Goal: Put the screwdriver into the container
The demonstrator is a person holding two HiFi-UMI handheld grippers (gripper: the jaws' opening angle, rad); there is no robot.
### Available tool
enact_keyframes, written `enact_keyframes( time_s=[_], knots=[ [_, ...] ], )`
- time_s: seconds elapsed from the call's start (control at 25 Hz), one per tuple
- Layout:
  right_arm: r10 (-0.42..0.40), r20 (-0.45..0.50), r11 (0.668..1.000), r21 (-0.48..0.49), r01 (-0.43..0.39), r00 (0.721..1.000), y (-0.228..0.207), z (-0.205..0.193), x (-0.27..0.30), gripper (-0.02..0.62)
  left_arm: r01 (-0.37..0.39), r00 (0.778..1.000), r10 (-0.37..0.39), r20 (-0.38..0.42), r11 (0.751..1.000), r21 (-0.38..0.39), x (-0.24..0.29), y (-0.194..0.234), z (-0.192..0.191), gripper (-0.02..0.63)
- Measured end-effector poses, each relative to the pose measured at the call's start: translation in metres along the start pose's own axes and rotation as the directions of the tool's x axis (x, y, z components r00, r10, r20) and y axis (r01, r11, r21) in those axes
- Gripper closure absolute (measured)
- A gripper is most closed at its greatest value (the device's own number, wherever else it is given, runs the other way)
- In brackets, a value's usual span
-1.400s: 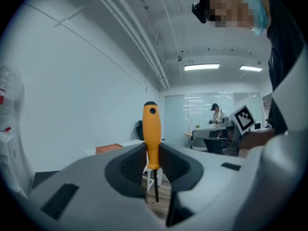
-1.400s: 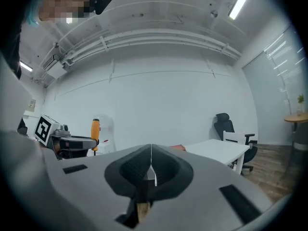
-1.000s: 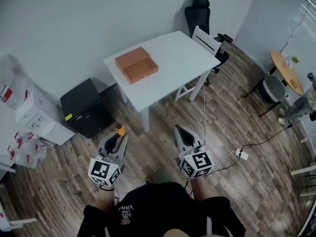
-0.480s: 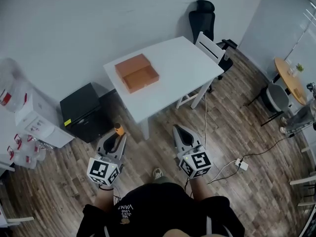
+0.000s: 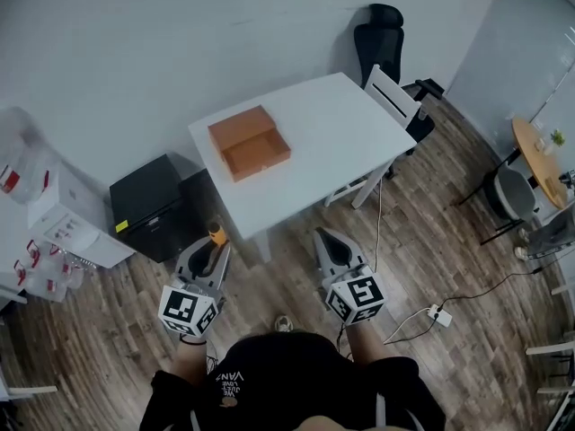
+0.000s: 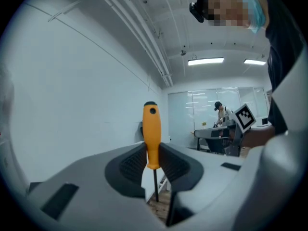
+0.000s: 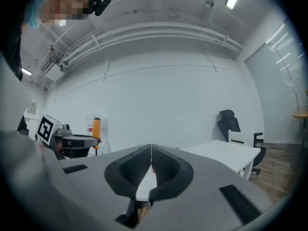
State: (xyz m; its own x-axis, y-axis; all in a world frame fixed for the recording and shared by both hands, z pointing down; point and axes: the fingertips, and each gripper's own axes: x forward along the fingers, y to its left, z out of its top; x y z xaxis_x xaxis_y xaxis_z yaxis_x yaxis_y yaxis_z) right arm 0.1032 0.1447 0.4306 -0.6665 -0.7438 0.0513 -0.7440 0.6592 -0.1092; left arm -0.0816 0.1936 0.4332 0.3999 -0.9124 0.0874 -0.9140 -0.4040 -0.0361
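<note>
An orange-handled screwdriver [image 6: 152, 134] stands upright between the jaws of my left gripper [image 6: 152, 153], which is shut on its handle; the thin shaft hangs below. In the head view the same screwdriver [image 5: 216, 234] pokes up from the left gripper [image 5: 209, 254], low and left of the table. The orange open container [image 5: 249, 142] sits on the white table [image 5: 341, 128], ahead of both grippers. My right gripper [image 5: 330, 243] is held beside the left one, its jaws shut [image 7: 150, 159] with nothing between them.
A black cabinet [image 5: 157, 206] stands left of the table, with white drawers [image 5: 67, 214] further left. A white chair [image 5: 395, 97] and a black office chair [image 5: 382, 39] sit at the table's far right. A cable and power strip [image 5: 437, 312] lie on the wooden floor.
The table and container have drifted slightly nearer and to the right in the head view as the person steps forward. Both grippers keep their pose; the screwdriver stays gripped.
</note>
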Motion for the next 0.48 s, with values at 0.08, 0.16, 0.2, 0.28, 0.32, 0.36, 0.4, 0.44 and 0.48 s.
enact_keyframes(
  time_s=[0.08,0.16,0.2,0.28,0.32,0.36,0.4,0.44,0.48],
  knots=[
    [0.012,-0.003,1.0,-0.004,-0.012,1.0,-0.005,-0.001,0.006,0.584,-0.008,1.0,0.008,-0.003,1.0,-0.001,0.007,0.002,-0.002,0.523],
    [0.022,-0.005,1.0,-0.005,-0.022,1.0,-0.009,-0.003,0.013,0.584,-0.018,1.0,0.018,-0.004,1.0,-0.002,0.013,0.007,-0.004,0.523],
    [0.026,-0.006,1.0,-0.005,-0.026,1.0,-0.011,-0.004,0.016,0.584,-0.021,1.0,0.021,-0.004,1.0,-0.004,0.016,0.009,-0.005,0.523],
    [0.031,-0.011,1.0,-0.004,-0.031,0.999,-0.016,-0.006,0.02,0.583,-0.028,1.0,0.028,-0.008,1.0,-0.012,0.022,0.012,-0.007,0.523],
    [0.032,-0.014,0.999,-0.003,-0.032,0.999,-0.019,-0.007,0.022,0.584,-0.032,0.999,0.032,-0.011,0.999,-0.014,0.024,0.013,-0.008,0.523],
    [0.033,-0.017,0.999,-0.002,-0.033,0.999,-0.022,-0.007,0.024,0.584,-0.035,0.999,0.034,-0.013,0.999,-0.015,0.027,0.014,-0.009,0.523],
    [0.033,-0.019,0.999,-0.001,-0.033,0.999,-0.025,-0.007,0.027,0.584,-0.036,0.999,0.036,-0.012,0.999,-0.015,0.031,0.016,-0.008,0.523],
    [0.033,-0.02,0.999,-0.001,-0.033,0.999,-0.027,-0.007,0.031,0.583,-0.037,0.999,0.036,-0.011,0.999,-0.015,0.034,0.019,-0.008,0.523],
    [0.034,-0.021,0.999,-0.001,-0.034,0.999,-0.028,-0.006,0.035,0.583,-0.037,0.999,0.037,-0.009,0.999,-0.015,0.038,0.022,-0.007,0.523]
  ],
)
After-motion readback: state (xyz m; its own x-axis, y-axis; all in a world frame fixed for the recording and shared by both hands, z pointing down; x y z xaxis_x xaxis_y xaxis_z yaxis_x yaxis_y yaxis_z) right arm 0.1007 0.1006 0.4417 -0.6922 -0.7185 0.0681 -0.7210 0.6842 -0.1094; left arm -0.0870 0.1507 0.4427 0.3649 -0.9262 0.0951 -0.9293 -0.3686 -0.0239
